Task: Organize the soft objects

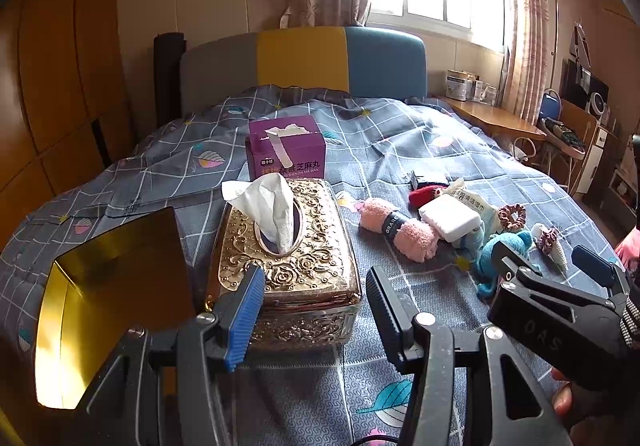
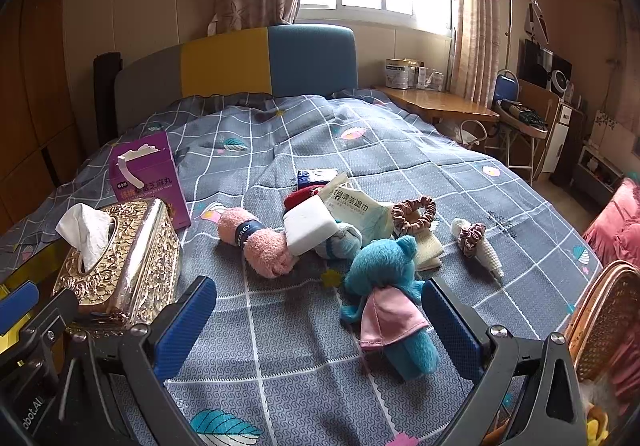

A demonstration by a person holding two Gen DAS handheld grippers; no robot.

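Note:
Soft things lie in a heap on the bed. A blue teddy in a pink dress lies nearest, within the gap of my right gripper, close to its right finger and untouched; this gripper is open. Behind it are a pink rolled towel, a white foam block, a wet-wipe pack, a brown scrunchie and a small scrunchie on a white knitted piece. My left gripper stands open and empty in front of the gold tissue box. The right gripper hovers over the teddy.
A purple carton stands behind the tissue box. An open gold-lined box sits at the left. A wicker basket stands at the bed's right edge. A wooden desk and a chair stand beyond the bed. A checked grey quilt covers the bed.

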